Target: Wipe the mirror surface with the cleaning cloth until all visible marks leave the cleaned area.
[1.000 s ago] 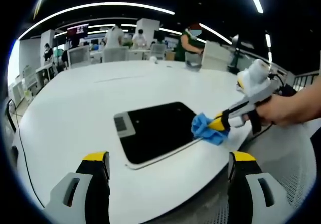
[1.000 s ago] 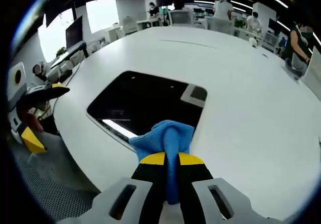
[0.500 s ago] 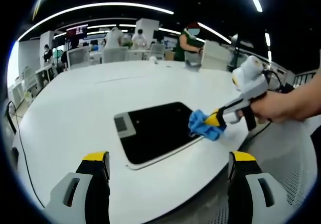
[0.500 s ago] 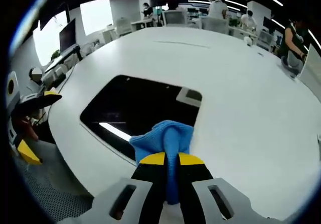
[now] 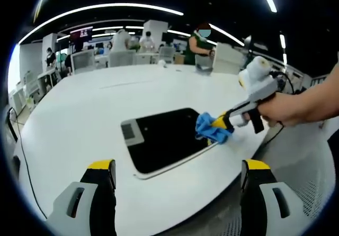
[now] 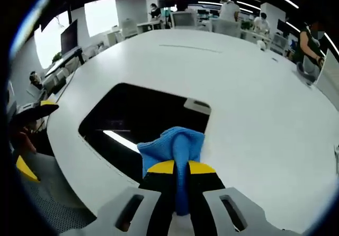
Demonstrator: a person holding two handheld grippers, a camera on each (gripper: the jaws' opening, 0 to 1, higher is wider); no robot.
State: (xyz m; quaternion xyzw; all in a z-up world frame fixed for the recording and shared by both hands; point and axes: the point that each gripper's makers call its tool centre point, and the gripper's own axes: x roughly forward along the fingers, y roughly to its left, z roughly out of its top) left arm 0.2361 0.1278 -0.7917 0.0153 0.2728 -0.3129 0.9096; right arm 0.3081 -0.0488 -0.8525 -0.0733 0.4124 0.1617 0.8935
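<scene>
Wide white table (image 5: 79,119) was seen in open office, people and desks at far side. Dark mirror (image 5: 159,135) lay flat on table near its near edge. Blue cleaning cloth (image 6: 172,146) was pinched between pressed-together jaws of right gripper (image 6: 176,168), cloth resting at mirror's right edge (image 5: 211,128). Right gripper (image 5: 225,124) was held by hand (image 5: 286,109). Left gripper (image 5: 177,172) was held above table's near edge, jaws spread wide, nothing between them.

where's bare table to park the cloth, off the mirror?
Bare patches on the white table: the wide stretch beyond the mirror toward the far desks, and the strip between the mirror and the near edge. Crowded: the mirror's corner where the right gripper presses the blue cloth.
</scene>
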